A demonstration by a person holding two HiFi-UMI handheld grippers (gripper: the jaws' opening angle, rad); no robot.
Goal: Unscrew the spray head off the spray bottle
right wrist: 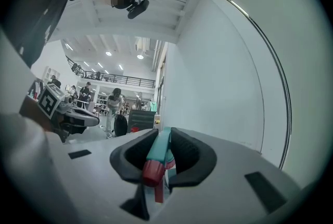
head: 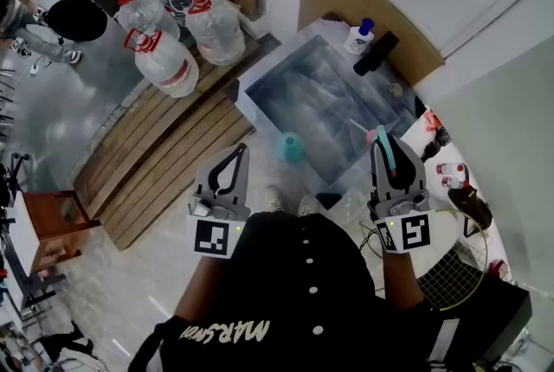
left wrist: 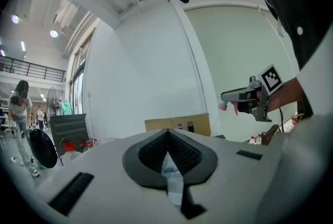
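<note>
Beside the glossy table (head: 303,93), the left gripper (left wrist: 167,135) sits fully closed with nothing in it (pads meet). Its twin, the right gripper (right wrist: 158,133), held well apart from it, clamps the teal-and-red spray head (right wrist: 157,149), which sticks out past the jaw tips.

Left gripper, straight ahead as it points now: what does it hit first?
Nothing close. The shut, empty left gripper points level toward the cardboard sheet against the white wall; a blue-capped bottle stands in front of it and may come first. Depth is unclear.
</note>
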